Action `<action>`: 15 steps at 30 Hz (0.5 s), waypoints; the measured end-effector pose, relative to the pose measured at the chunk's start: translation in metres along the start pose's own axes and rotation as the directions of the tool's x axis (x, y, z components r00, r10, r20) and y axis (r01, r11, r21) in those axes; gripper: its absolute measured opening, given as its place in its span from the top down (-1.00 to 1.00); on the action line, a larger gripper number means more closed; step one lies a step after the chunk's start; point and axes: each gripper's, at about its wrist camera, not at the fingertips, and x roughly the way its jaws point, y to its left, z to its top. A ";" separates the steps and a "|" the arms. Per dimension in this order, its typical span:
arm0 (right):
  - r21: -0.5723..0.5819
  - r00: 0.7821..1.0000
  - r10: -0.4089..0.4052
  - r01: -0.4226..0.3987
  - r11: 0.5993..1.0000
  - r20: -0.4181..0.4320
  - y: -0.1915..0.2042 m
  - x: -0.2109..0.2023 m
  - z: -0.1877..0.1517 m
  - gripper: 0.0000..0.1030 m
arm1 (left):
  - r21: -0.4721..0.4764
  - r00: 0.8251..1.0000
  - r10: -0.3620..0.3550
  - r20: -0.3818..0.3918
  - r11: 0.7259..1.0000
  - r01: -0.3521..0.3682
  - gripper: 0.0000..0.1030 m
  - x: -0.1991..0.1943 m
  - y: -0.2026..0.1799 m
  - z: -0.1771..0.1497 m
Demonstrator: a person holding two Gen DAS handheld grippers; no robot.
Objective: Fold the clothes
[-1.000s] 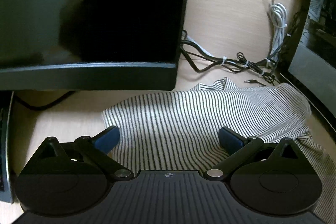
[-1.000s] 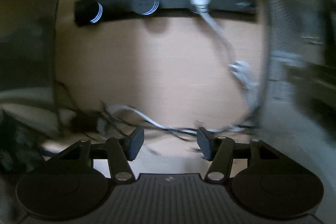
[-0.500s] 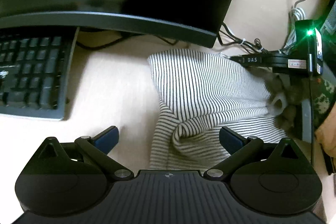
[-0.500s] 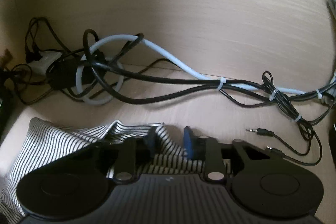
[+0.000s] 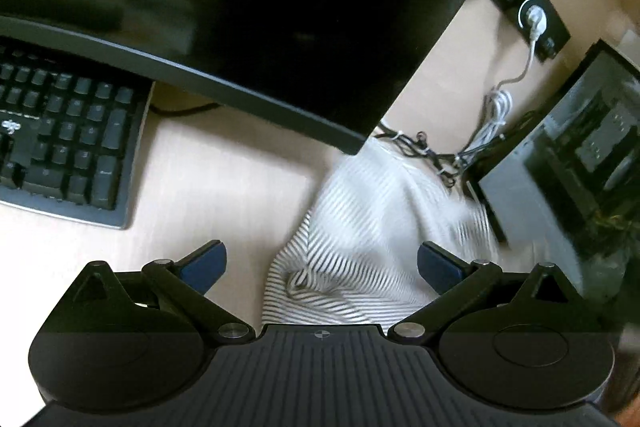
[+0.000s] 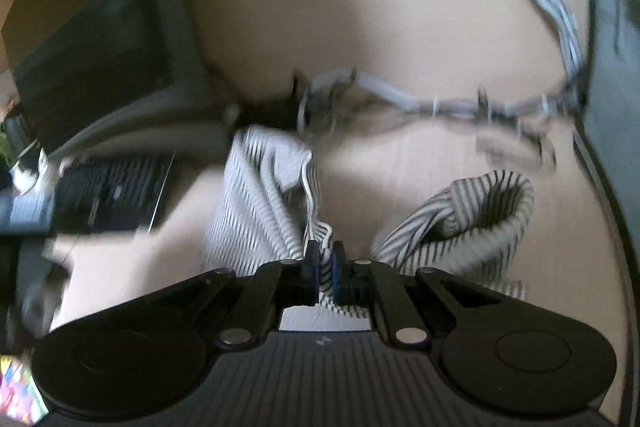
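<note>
Striped garment (image 5: 360, 227), white w/ thin dark stripes, lies bunched on a pale wood desk (image 5: 224, 179), center to lower right of the left wrist view. Its far part is blurred; its near edge sits between the tongs of the left gripper (image 5: 322, 263). Those tongs stand wide apart, blue pads (image 5: 204, 261) clear of the cloth on the left side, nothing held.

Upper part of that frame: large dark monitor (image 5: 260, 7), tilted. Black keyboard (image 5: 68, 143) at mid left. Tangle of black and white cables (image 5: 448, 155) at mid right, just beyond the garment; a white plug sits in a black power strip (image 5: 528, 15) at upper right. Dark glass-sided box (image 5: 580, 167) at right edge.

Right wrist view, heavily blurred: right gripper (image 6: 326, 267) at bottom center, tongs pinched narrow on a fold of the striped garment (image 6: 260, 199), stripes visible between the pads. Cloth spreads up-left from the pinch; another part curls into an open loop at mid right. Cables (image 6: 440, 103) run across the desk (image 6: 400, 27) behind it; keyboard (image 6: 108, 187) at mid left.
</note>
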 end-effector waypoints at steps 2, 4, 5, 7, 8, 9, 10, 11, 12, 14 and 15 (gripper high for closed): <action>0.005 0.999 0.001 -0.001 1.000 -0.046 0.009 -0.006 -0.024 0.90 | 0.012 1.000 -0.020 0.000 1.000 0.020 -1.00 0.003 -0.007 0.005; -0.025 0.997 -0.008 0.006 1.000 -0.074 0.015 -0.017 -0.042 0.90 | 0.041 0.999 -0.041 -0.007 0.998 0.041 -1.00 0.007 -0.017 0.007; -0.043 0.996 -0.008 0.004 0.999 -0.091 0.016 -0.023 -0.048 0.90 | 0.057 0.999 -0.051 -0.012 0.997 0.052 -1.00 0.008 -0.023 0.009; -0.070 0.993 -0.001 -0.008 0.998 -0.114 0.016 -0.033 -0.054 0.89 | 0.086 0.998 -0.063 -0.025 0.994 0.065 -1.00 0.012 -0.032 0.009; -0.066 0.994 0.004 -0.011 0.998 -0.105 0.013 -0.042 -0.055 0.78 | 0.098 0.997 -0.067 -0.033 0.993 0.070 -1.00 0.014 -0.035 0.009; -0.054 0.996 0.000 -0.005 0.999 -0.087 0.007 -0.052 -0.053 0.59 | 0.104 0.997 -0.069 -0.042 0.992 0.074 -1.00 0.017 -0.039 0.010; -0.036 0.998 -0.011 0.009 0.999 -0.063 0.000 -0.062 -0.050 0.48 | 0.108 0.996 -0.072 -0.052 0.991 0.078 -1.00 0.019 -0.043 0.011; -0.013 0.999 -0.027 0.027 1.000 -0.030 -0.008 -0.073 -0.046 0.33 | 0.110 0.995 -0.078 -0.058 0.990 0.084 -1.00 0.020 -0.045 0.012; 0.019 0.999 -0.053 0.053 0.998 0.008 -0.018 -0.083 -0.040 0.23 | 0.110 0.995 -0.089 -0.054 0.989 0.095 -1.00 0.017 -0.047 0.014; 0.086 0.991 -0.113 0.108 0.990 0.065 -0.035 -0.096 -0.029 0.06 | 0.115 0.994 -0.109 -0.024 0.987 0.111 -1.00 0.010 -0.051 0.019; 0.117 0.987 -0.137 0.127 0.985 0.082 -0.042 -0.097 -0.026 0.05 | 0.123 0.993 -0.114 -0.010 0.986 0.115 -1.00 0.007 -0.053 0.022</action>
